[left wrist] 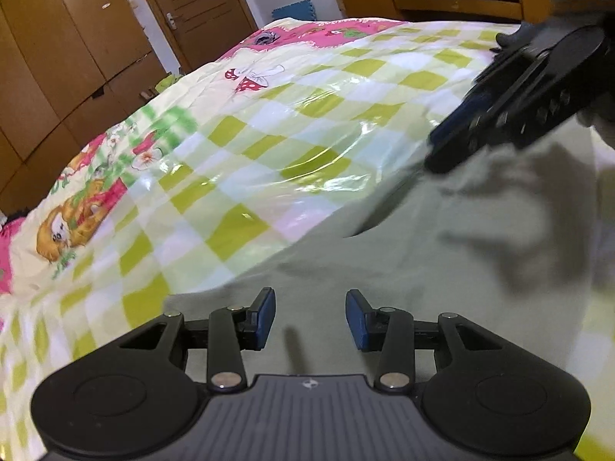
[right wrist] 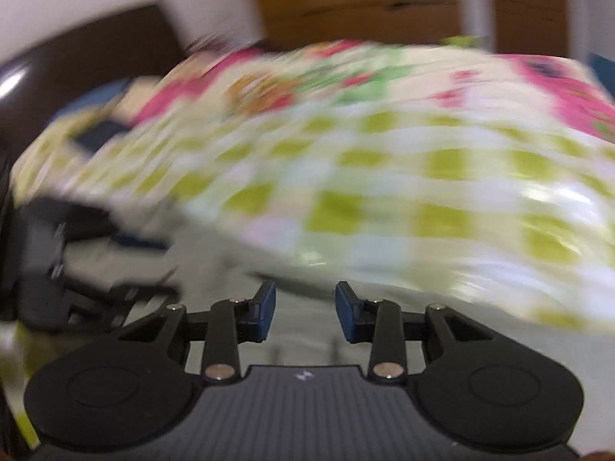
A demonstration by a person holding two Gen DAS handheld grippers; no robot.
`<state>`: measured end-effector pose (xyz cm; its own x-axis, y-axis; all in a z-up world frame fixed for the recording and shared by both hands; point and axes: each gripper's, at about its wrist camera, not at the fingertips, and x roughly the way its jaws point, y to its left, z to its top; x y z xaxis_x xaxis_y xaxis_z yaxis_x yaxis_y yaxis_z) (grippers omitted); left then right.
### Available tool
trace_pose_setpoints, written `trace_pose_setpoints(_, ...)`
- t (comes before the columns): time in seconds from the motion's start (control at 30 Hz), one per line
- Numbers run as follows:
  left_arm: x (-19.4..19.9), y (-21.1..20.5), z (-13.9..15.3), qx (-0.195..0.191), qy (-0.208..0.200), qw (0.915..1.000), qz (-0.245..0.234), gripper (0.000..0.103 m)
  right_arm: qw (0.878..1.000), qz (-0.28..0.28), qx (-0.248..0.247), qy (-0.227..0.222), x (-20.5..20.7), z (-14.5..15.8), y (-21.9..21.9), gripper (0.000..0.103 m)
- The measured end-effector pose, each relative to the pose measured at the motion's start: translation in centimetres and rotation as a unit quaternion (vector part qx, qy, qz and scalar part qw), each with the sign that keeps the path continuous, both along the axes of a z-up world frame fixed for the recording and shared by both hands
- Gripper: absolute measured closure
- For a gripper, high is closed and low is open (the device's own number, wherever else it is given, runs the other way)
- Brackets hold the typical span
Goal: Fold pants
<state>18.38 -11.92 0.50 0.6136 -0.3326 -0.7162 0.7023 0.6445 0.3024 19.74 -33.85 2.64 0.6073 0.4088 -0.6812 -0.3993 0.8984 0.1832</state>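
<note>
The left gripper [left wrist: 310, 317] hangs above pale grey-green pants [left wrist: 403, 269] with its blue pads [left wrist: 266, 317] apart and nothing between them. Ahead of it and to its left spreads a glossy green-checked bedspread [left wrist: 238, 146] with cartoon prints. The right gripper [left wrist: 447, 150], blurred, reaches in from the claw's upper right over the pants' far edge.

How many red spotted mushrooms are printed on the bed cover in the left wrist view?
2. One small mushroom lies near the pink border; a larger mushroom sits just below and right of it. More may be hidden beneath the pale pants or beyond view.
</note>
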Motion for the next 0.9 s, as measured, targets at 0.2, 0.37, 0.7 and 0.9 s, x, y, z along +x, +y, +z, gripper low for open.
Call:
trace_pose_setpoints(0.2, 2.8, 2.6, -0.1, 0.017, -0.015, 0.9997, 0.007, 0.047, 0.994, 0.096, -0.002, 0.049, 2.9, -1.7, 4.0, 0.061)
trace_pose_setpoints(0.37, 4.6, 3.1, -0.6, 0.027, -0.02, 0.9993, -0.012, 0.044, 0.984, 0.145, -0.041, 0.092, 5.5, -3.4, 6.1, 0.053)
trace_pose_setpoints(0.7, 5.6, 4.0, -2.0, 0.065, -0.03, 0.9972, -0.022, 0.054, 0.973, 0.182, -0.092, 0.105, 4.5, -3.3, 5.6, 0.058)
trace_pose_setpoints(0.9, 5.4, 4.4, -1.6, 0.062, -0.029, 0.9974, -0.024, 0.059, 0.974, 0.169, -0.075, 0.134, 6.3, -3.5, 4.6, 0.061)
